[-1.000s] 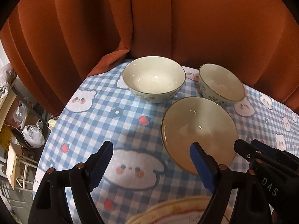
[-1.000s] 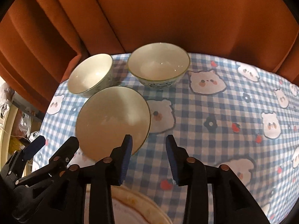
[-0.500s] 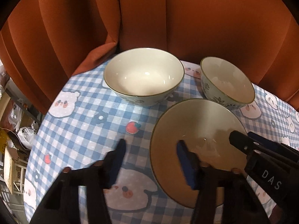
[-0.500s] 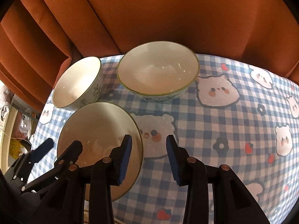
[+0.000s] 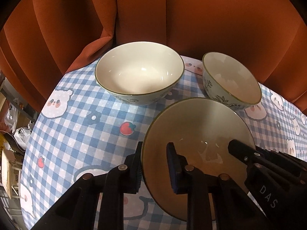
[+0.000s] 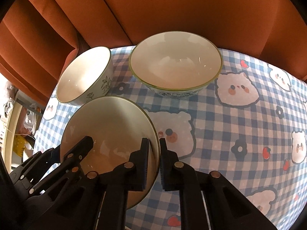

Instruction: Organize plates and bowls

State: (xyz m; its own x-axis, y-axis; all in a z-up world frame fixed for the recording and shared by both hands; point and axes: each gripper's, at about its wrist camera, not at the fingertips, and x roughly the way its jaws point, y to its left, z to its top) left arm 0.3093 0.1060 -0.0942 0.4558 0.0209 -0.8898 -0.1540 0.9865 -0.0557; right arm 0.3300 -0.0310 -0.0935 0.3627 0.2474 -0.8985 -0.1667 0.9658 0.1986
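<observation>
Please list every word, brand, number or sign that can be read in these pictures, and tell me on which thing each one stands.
"DAS": white letters on the black body of the right gripper, seen in the left wrist view.
Printed band on the outer wall of the large bowl, right wrist view: too small and blurred to read.
The tablecloth carries only drawings of bears, strawberries and flowers, no words.

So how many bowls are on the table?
2: a large bowl at the back near the curtain, and a small bowl beside it, behind the gripped plate. More may lie out of view.
</observation>
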